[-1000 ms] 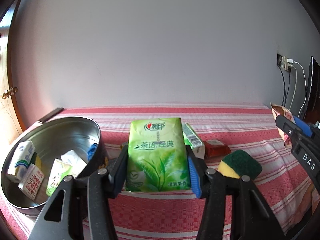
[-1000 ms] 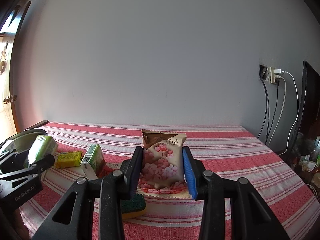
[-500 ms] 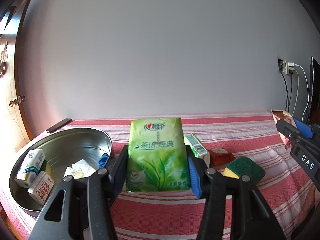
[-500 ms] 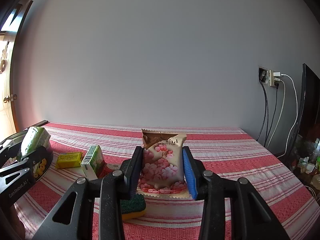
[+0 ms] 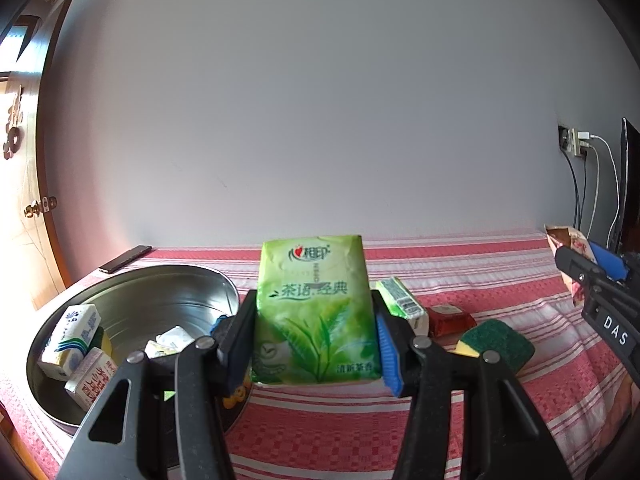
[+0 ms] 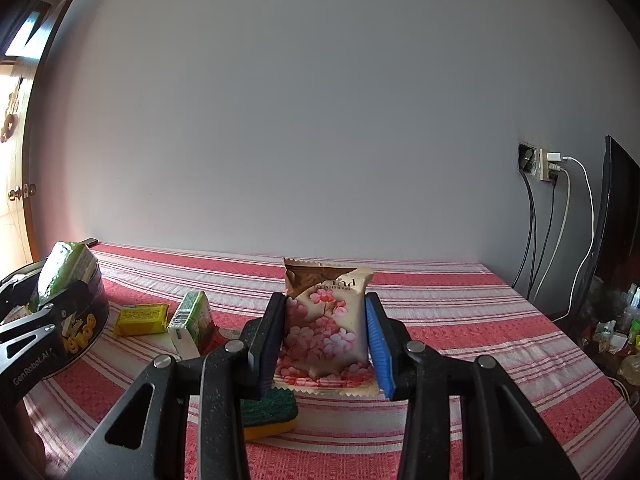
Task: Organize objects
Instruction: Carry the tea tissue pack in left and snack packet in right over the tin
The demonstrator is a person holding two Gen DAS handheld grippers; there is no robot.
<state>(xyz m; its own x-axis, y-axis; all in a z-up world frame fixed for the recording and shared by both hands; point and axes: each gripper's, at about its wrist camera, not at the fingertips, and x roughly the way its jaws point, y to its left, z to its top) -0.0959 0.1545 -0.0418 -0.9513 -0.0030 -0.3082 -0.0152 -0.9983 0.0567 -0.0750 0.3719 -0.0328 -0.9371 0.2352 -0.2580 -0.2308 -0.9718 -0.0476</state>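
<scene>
A plain grey wall rises behind a worktop (image 5: 460, 276) covered in a red-and-white striped woven cloth.

From the left wrist camera, the left gripper (image 5: 314, 344) is clamped on a green tissue pack printed with tea leaves (image 5: 314, 312), held upright above the cloth, its sides pressed by the black pad and the blue pad. To its left sits a round shiny metal tin (image 5: 160, 300) holding several small white cartons (image 5: 72, 334) (their print is too small to read). Just right of the pack lie a small green-and-white carton (image 5: 400, 304), a dark red packet (image 5: 450, 318) and a green-topped yellow scouring sponge (image 5: 498, 344). A black phone-like slab (image 5: 126, 258) lies at the far left edge of the cloth. The right gripper (image 5: 592, 276) shows at the right border.

From the right wrist camera, the right gripper (image 6: 326, 344) is closed on a beige snack pouch with pink blossoms (image 6: 326, 328), which stands upright between the pads, its lower seam near the cloth. The sponge (image 6: 270, 412) lies just below the black pad. Further left are the green-and-white carton (image 6: 192, 318) and a flat yellow packet (image 6: 142, 318), well apart from the pouch. At the left border the left gripper (image 6: 44, 312) carries the green pack (image 6: 66, 276) over the tin (image 6: 90, 320). White and black cables (image 6: 560, 232) hang from a wall socket (image 6: 546, 164) on the right.
</scene>
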